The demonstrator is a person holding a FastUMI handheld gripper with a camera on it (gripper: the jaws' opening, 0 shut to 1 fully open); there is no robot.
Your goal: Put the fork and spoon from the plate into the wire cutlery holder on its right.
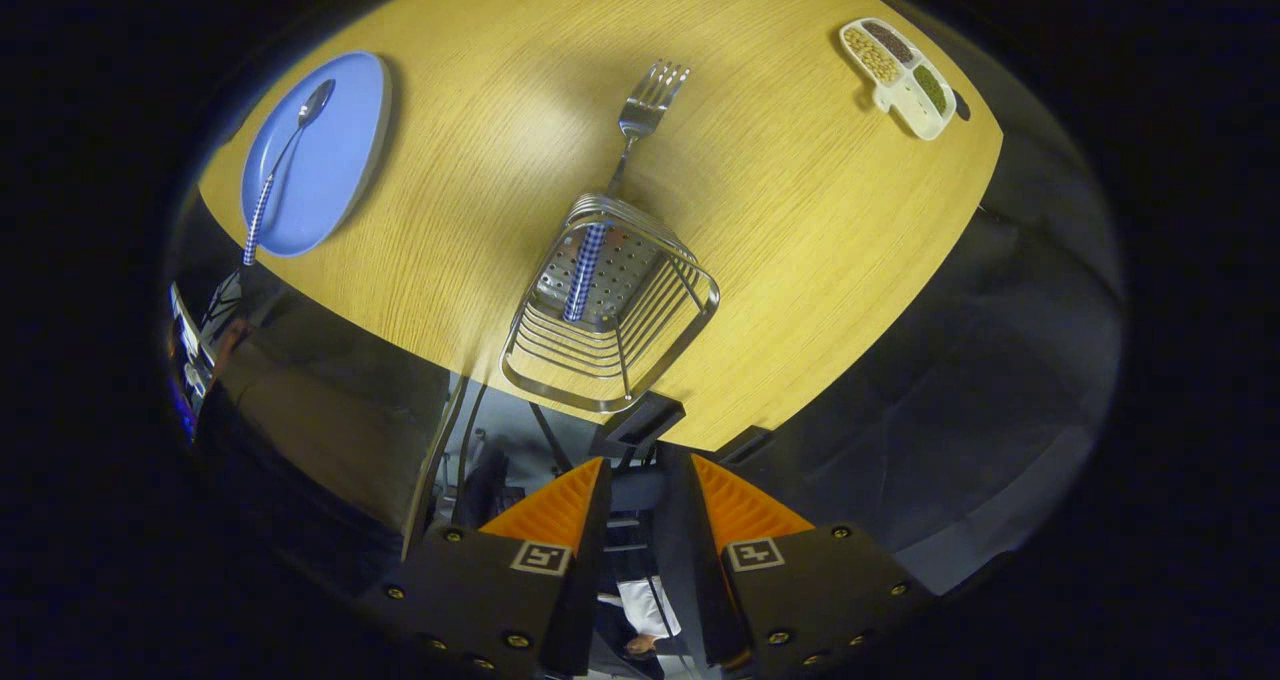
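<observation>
Gripper view: we log the task as half done. The fork (pixel 622 175) stands in the wire cutlery holder (pixel 610 305) at the centre of the frame, its checked handle down inside against the perforated base and its tines sticking out past the holder's far rim over the wooden table (pixel 800 210). The spoon (pixel 285 165) is not yet moved: it lies on the blue plate (pixel 340 160) in the upper left of the frame, bowl toward the plate's far side, with the checked handle running off the near rim and overhanging the table edge. The gripper (pixel 648 495) sits at the bottom centre of the frame, back from the table edge and well apart from both holder and plate; its fingers (pixel 555 510) stand a little apart with a narrow gap between them and nothing held there. A small divided dish (pixel 898 75) with grains or beans in its compartments rests at the upper right, away from the work. We judge that what is left is the spoon: reach to the plate, take it, most likely by the handle, and set it in the holder beside the fork. The holder has free room to the right of the fork handle.
</observation>
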